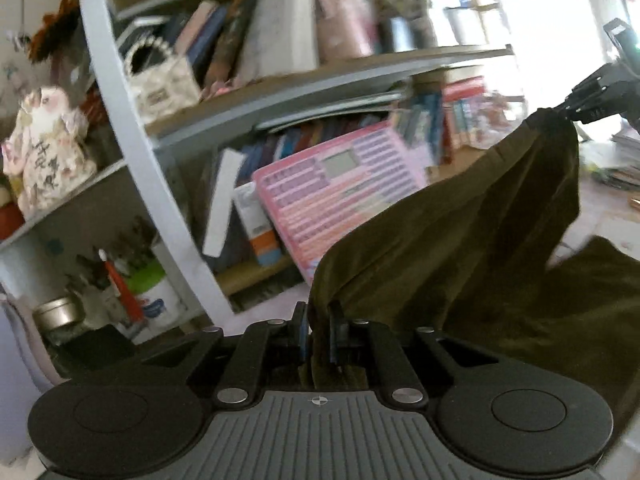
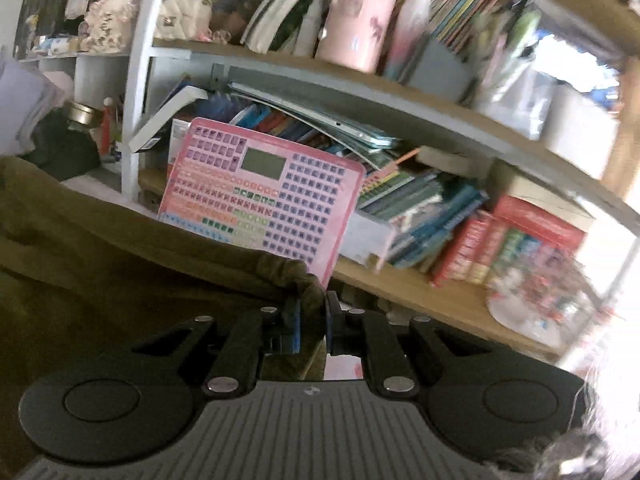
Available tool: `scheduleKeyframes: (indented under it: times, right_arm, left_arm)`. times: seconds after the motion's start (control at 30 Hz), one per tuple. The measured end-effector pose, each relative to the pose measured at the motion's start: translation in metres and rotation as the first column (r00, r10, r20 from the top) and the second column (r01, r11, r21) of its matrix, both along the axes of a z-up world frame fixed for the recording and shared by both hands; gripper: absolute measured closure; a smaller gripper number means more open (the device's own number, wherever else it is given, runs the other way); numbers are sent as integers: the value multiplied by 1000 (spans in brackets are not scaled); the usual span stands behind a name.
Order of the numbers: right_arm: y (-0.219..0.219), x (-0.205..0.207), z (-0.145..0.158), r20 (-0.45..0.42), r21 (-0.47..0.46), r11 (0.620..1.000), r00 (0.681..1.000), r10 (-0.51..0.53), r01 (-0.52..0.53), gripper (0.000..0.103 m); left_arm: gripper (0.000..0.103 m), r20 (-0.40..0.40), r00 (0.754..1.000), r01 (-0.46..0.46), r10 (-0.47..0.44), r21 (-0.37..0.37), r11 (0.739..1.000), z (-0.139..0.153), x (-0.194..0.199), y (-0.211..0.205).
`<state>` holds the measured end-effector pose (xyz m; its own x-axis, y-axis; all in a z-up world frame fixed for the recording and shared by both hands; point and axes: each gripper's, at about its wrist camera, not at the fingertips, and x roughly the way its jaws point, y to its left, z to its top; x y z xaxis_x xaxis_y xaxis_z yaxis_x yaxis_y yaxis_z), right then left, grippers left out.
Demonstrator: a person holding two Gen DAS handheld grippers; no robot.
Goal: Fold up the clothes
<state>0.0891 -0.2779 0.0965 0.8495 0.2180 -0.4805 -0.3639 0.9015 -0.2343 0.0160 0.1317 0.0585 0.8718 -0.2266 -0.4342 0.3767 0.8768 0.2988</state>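
Observation:
A dark olive garment hangs stretched in the air between both grippers. My left gripper is shut on one bunched edge of it, low in the left wrist view. At the far upper right of that view my right gripper pinches the opposite corner, and the cloth sags in folds between the two. In the right wrist view my right gripper is shut on a gathered, elastic-looking edge of the olive garment, which spreads away to the left.
A white and wood bookshelf packed with books stands close ahead. A pink keyboard toy leans on its lower shelf. A pen holder and tin sit at lower left. Both views are blurred by motion.

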Motion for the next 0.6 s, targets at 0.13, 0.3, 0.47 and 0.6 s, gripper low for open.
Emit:
scheduleKeyframes:
  times: [0.13,0.3,0.47,0.6]
  right_arm:
    - [-2,-69,-25,-35,-20,999,998,-50,49,93]
    - [8,-127,-83,-151,-85,986,976,-156,144,87]
    - [16,-166,-108,-179,-91,960,944,-276,264,65]
    - [16,-183,-110,-254,-55,928,894,-370,369,61]
  left_arm:
    - [94,-23,1000,-7,7,-19,1000,-19,-40,0]
    - [86,-120,988,-104,93,-93,990,-51,-72,10]
    - [77,-198,963,-221,183,-189,957,-63,-104,26]
    - [65,-261,924,-350,279,-288,891,-66,-126,45]
